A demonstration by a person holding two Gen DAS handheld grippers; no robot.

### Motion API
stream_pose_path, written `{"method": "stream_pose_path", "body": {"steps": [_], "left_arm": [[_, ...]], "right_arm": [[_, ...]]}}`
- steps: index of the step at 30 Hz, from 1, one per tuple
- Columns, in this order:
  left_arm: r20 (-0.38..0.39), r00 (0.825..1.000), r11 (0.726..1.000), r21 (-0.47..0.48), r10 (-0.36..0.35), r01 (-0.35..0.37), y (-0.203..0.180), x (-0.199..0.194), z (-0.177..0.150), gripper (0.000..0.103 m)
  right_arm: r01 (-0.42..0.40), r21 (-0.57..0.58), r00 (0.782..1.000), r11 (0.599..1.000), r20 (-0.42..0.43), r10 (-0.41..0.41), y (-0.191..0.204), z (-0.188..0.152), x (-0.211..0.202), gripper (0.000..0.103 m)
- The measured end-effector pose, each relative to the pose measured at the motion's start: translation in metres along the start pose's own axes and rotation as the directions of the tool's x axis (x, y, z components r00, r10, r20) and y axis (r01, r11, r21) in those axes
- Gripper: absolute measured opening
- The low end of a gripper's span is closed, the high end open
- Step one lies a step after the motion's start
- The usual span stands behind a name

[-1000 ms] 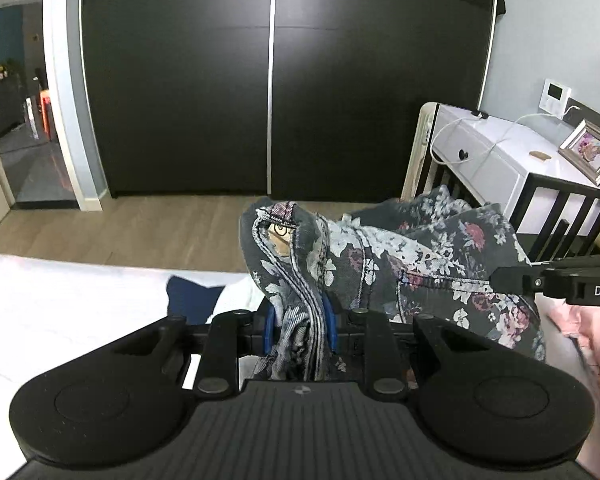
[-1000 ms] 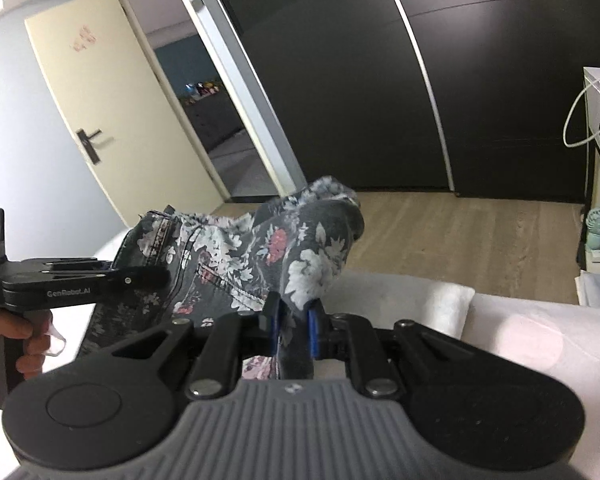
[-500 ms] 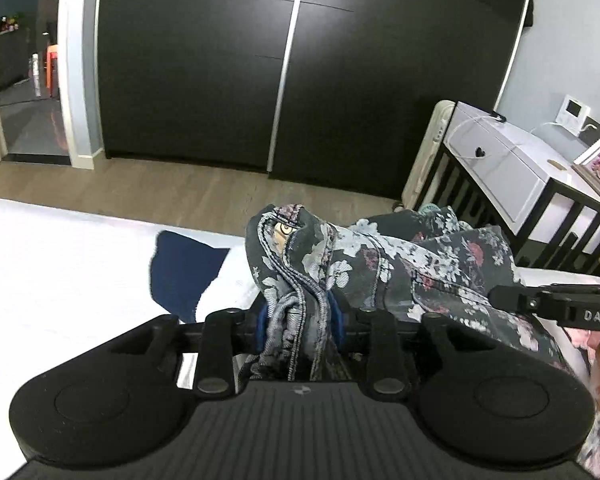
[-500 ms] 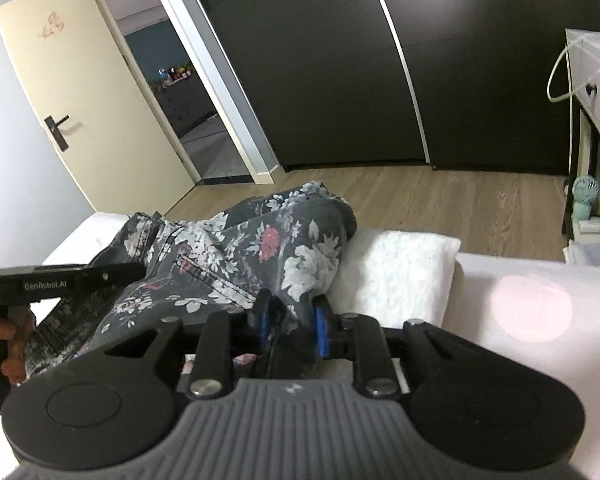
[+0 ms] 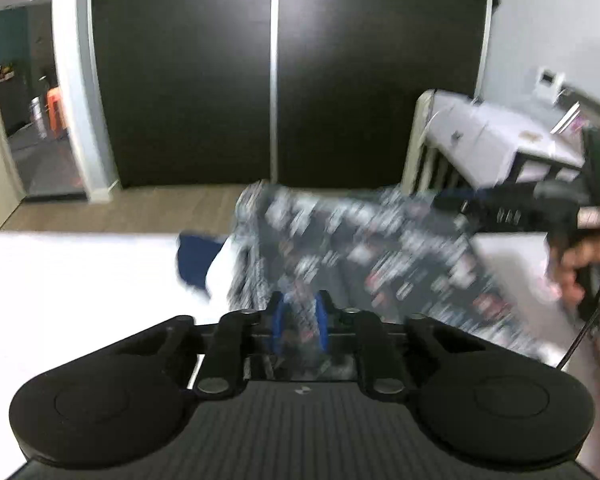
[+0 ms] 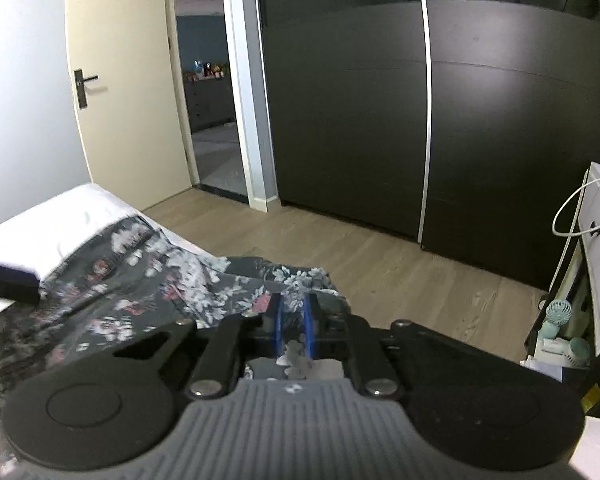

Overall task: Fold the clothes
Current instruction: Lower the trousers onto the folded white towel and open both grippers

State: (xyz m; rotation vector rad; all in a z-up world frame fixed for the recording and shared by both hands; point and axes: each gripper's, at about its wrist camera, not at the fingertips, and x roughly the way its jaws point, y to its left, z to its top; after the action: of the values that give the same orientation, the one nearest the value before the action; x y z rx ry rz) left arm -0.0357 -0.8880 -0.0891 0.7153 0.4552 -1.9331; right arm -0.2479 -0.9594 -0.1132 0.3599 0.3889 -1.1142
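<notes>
A dark grey floral garment (image 5: 364, 248) is stretched in the air between my two grippers, blurred by motion in the left wrist view. My left gripper (image 5: 299, 312) is shut on one edge of it. My right gripper (image 6: 293, 320) is shut on the other edge of the garment (image 6: 148, 280), which spreads out to the left over the white bed (image 6: 48, 232). In the left wrist view the right gripper (image 5: 540, 204) shows at the right, held by a hand.
A dark blue cloth (image 5: 198, 256) lies on the white bed (image 5: 72, 280). A black wardrobe (image 6: 420, 120) fills the far wall, with wood floor (image 6: 380, 256) before it. A white side table (image 5: 500, 136) stands at the right. A doorway (image 6: 212, 120) is open at the left.
Both grippers have swung up and apart, and the bunched garment is now pulled out flat between them. The views have lifted from the bed toward the wardrobe.
</notes>
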Motion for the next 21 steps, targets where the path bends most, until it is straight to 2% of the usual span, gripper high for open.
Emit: {"method": "stream_pose_path", "body": {"steps": [5, 8, 14, 17, 19, 21], "left_arm": [[0.007, 1.0, 1.0, -0.028, -0.013, 0.013, 0.013, 0.022, -0.006, 0.009], [0.006, 0.999, 0.993, -0.103, -0.052, 0.052, 0.028, 0.034, -0.014, 0.008], [0.019, 0.998, 0.981, -0.181, -0.061, 0.063, 0.034, 0.035, -0.02, 0.005], [0.022, 0.998, 0.978, -0.202, -0.055, 0.058, 0.034, 0.032, -0.02, 0.005], [0.012, 0.999, 0.982, -0.185, -0.032, 0.033, 0.027, 0.017, -0.014, 0.005], [0.004, 1.0, 0.984, -0.18, -0.011, 0.012, 0.019, -0.002, -0.011, 0.009]], "right_arm": [[0.006, 0.019, 0.999, 1.0, -0.042, -0.005, -0.005, -0.014, 0.019, 0.005], [-0.011, 0.054, 0.997, 0.998, -0.075, 0.015, -0.013, -0.019, 0.029, 0.002], [-0.03, 0.083, 0.993, 0.996, -0.108, 0.039, -0.017, -0.022, 0.031, 0.0], [-0.013, 0.101, 0.992, 0.995, -0.125, 0.026, -0.013, -0.014, 0.029, 0.0], [0.01, 0.085, 0.993, 0.996, -0.115, 0.0, -0.005, -0.006, 0.013, 0.004], [0.02, 0.044, 0.996, 0.999, -0.088, -0.017, 0.005, 0.0, -0.013, 0.018]]}}
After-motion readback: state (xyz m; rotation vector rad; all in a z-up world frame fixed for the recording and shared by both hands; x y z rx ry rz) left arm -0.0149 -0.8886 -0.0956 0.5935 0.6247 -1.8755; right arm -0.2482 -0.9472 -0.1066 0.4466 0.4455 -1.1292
